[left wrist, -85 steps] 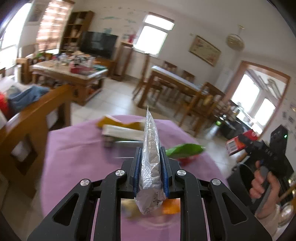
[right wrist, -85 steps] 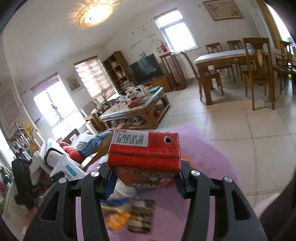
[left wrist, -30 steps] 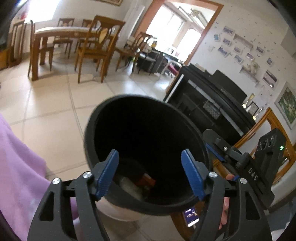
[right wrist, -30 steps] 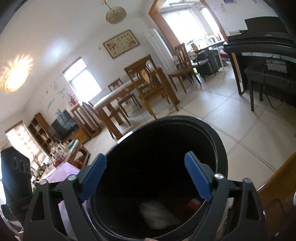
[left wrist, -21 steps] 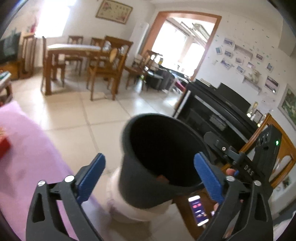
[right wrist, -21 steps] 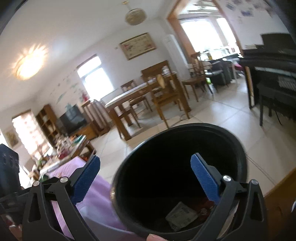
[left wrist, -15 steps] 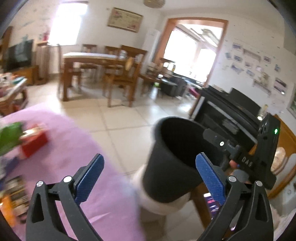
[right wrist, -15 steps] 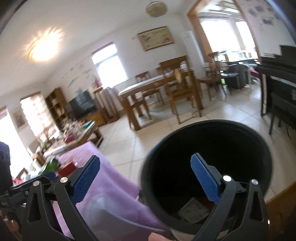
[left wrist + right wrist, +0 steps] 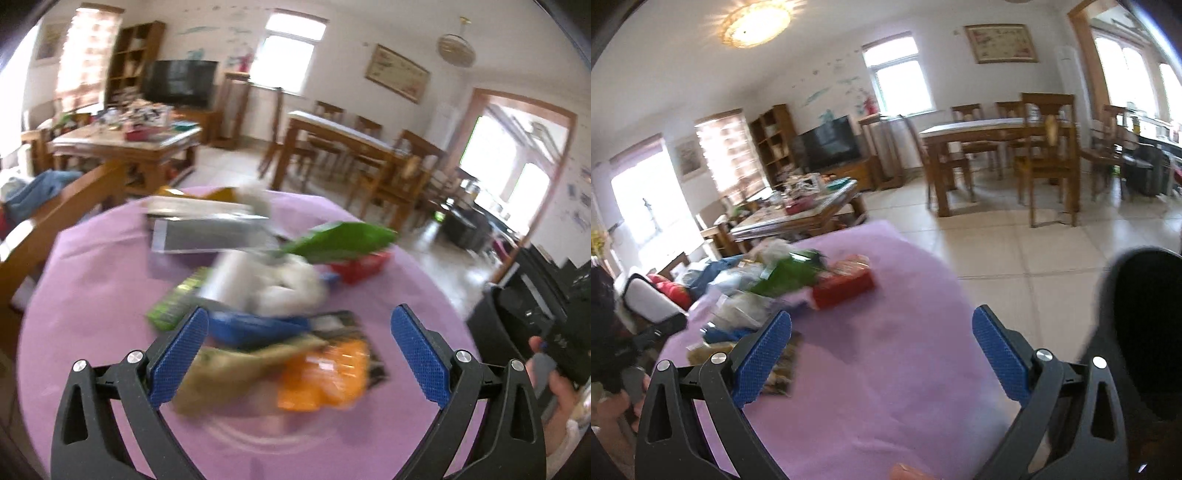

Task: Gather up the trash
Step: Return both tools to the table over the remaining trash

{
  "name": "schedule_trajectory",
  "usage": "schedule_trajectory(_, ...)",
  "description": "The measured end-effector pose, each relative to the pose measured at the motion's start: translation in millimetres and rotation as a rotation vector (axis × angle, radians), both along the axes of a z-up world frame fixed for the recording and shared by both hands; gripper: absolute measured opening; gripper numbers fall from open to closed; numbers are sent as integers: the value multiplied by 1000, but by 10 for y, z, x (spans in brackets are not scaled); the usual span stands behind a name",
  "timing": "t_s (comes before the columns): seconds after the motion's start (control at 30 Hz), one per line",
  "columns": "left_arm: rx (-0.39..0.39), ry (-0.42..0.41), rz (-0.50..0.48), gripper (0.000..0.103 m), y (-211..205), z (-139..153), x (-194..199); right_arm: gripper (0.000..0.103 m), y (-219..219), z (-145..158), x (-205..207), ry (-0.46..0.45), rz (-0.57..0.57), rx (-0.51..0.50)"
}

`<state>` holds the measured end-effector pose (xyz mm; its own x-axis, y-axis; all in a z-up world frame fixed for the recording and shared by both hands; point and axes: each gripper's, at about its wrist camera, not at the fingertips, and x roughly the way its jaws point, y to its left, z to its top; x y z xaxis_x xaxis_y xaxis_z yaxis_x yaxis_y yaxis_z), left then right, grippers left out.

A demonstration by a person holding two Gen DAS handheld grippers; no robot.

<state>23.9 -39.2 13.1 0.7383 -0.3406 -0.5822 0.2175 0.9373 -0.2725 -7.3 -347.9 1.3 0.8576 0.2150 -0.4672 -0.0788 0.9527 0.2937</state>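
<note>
A round table with a purple cloth (image 9: 92,266) carries a blurred heap of trash: an orange wrapper (image 9: 325,373), a blue packet (image 9: 255,326), a white crumpled bag (image 9: 280,280), a green bag (image 9: 340,240), a red carton (image 9: 360,264) and a silver pouch (image 9: 210,236). My left gripper (image 9: 299,354) hangs open over the near wrappers, nothing between its pads. My right gripper (image 9: 882,356) is open and empty over bare cloth (image 9: 886,369). The red carton (image 9: 846,284) and green bag (image 9: 786,275) lie ahead of it to the left. The black bin (image 9: 1141,332) stands at the right edge.
A wooden chair back (image 9: 55,218) stands left of the table. A cluttered coffee table (image 9: 125,144), a dining table with chairs (image 9: 1004,147) and a tiled floor (image 9: 1015,251) lie beyond. A hand holding the other gripper (image 9: 554,376) shows at the right.
Both grippers have swung away from over the black bin and back to the purple table. The wrapper and carton they held earlier are gone from their jaws, which have opened wider.
</note>
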Motion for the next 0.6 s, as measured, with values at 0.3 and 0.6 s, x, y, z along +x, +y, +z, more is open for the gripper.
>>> schedule_trajectory(0.3,49,21,-6,97,58,42,151,98,524,33,447,54,97,76)
schedule_trajectory(0.6,74,11,-12,97,-157,-68,218,98,594,-184,614,141,135,113)
